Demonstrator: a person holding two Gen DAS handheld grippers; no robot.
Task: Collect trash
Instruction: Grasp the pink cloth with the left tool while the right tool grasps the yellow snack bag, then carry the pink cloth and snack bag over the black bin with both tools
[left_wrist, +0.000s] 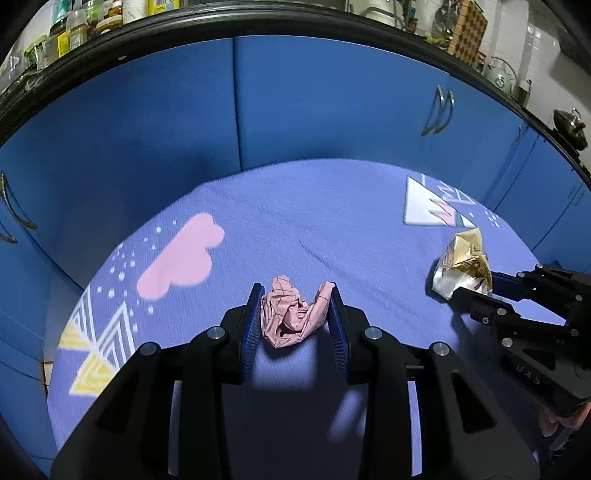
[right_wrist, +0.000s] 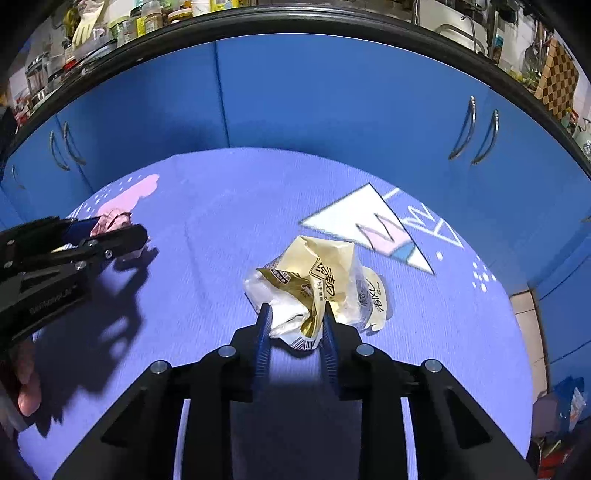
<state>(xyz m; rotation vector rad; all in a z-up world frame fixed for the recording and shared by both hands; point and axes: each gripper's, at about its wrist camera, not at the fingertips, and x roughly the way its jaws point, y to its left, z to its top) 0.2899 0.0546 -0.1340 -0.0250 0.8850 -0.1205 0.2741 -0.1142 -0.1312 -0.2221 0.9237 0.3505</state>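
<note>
The left tongs (left_wrist: 295, 295) pinch the crumpled pink paper (left_wrist: 291, 314) between both blue pads, above the purple patterned mat (left_wrist: 295, 221). The right tongs (right_wrist: 295, 314) pinch the crumpled yellow-and-white wrapper (right_wrist: 314, 284) at its near end, over the same mat near a white triangle print (right_wrist: 365, 218). Paper and wrapper sit well apart. Blue cabinet doors (right_wrist: 332, 92) stand behind the mat.

crumpled matt pink paper (left_wrist: 291, 314), glossy crinkled plastic wrapper (right_wrist: 317, 288), woven cloth mat (left_wrist: 295, 221)
</note>
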